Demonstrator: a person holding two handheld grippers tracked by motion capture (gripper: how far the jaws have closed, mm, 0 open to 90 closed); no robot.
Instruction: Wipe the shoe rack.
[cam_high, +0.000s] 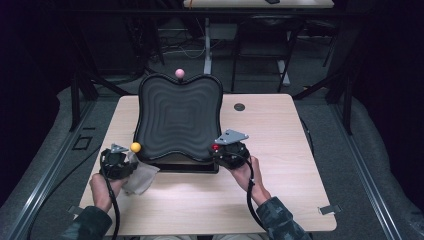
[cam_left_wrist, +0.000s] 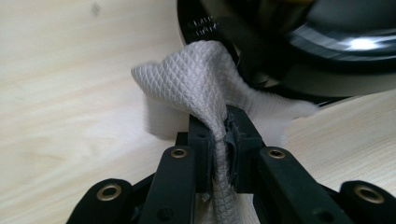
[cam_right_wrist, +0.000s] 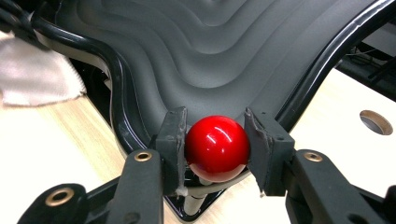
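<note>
A black board (cam_high: 177, 120) with a rippled top lies tilted on the wooden table (cam_high: 280, 190). Ball knobs stand at its edges: pink (cam_high: 180, 74) at the far side, yellow (cam_high: 135, 147) at the near left, red (cam_high: 215, 147) at the near right. My left gripper (cam_high: 125, 162) is beside the yellow knob, shut on a white waffle-weave cloth (cam_left_wrist: 201, 79) that bunches up from the jaws (cam_left_wrist: 223, 130) and drapes against the board's rim (cam_left_wrist: 327, 42). My right gripper (cam_right_wrist: 215, 122) is shut on the red knob (cam_right_wrist: 217, 147), one pad on each side of it.
The loose part of the cloth (cam_high: 142, 177) lies on the table at the board's near left corner. A round cable hole (cam_high: 239, 107) sits in the tabletop right of the board. Desk legs and dark frames stand beyond the far edge.
</note>
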